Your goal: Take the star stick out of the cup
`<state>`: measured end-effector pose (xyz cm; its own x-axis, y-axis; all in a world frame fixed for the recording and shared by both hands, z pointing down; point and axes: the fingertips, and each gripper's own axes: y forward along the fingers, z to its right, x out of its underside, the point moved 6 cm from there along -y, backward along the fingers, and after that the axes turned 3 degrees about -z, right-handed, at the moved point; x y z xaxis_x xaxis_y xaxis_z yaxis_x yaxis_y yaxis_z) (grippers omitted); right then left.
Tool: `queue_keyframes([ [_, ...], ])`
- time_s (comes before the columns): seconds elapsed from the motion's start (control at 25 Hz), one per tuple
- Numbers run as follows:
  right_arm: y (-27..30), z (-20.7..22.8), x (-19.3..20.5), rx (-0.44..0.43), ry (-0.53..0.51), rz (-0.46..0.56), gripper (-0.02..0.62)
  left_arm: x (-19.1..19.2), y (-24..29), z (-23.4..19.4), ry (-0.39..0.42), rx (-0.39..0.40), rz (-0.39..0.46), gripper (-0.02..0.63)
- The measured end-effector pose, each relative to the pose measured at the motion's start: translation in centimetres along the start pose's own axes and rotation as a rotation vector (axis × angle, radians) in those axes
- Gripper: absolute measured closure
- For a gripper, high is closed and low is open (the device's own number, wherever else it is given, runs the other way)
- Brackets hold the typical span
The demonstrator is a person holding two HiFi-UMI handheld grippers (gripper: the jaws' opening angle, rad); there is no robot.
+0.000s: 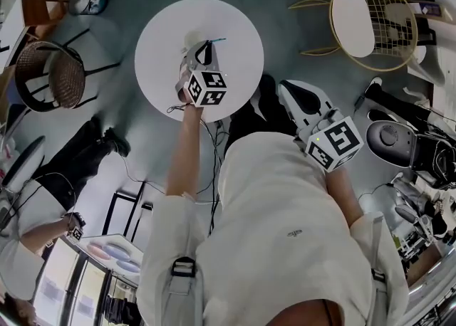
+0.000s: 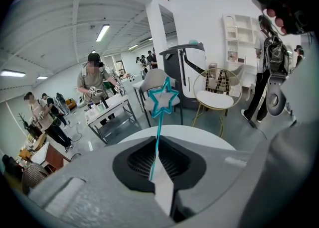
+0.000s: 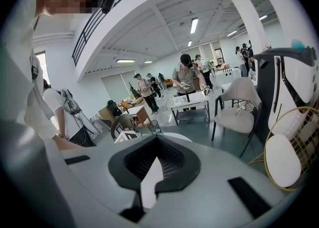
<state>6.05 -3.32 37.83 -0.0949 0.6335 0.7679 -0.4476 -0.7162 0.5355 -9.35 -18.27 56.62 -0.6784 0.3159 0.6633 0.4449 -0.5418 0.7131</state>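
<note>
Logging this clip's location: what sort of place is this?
Likely an open-plan lab or office workspace: strip lights overhead, people standing at work tables, chairs around.

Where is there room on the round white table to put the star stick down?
The round white table looks bare along its left rim, its far rim and its right side. The crowded part is the middle and near edge, where the left gripper hangs, shut on the star stick.

Bright, even light from ceiling strips (image 2: pixel 102 33); strong fisheye bending at edges; far background perhaps slightly soft.
</note>
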Motion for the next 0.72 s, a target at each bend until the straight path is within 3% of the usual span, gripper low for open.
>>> queue_keyframes([
  [0.72,-1.3,-1.4,-0.3,-0.046,-0.047,0.041,0.589,0.3,-3.9,-0.1,-0.078,-0.044,0.031,0.584],
])
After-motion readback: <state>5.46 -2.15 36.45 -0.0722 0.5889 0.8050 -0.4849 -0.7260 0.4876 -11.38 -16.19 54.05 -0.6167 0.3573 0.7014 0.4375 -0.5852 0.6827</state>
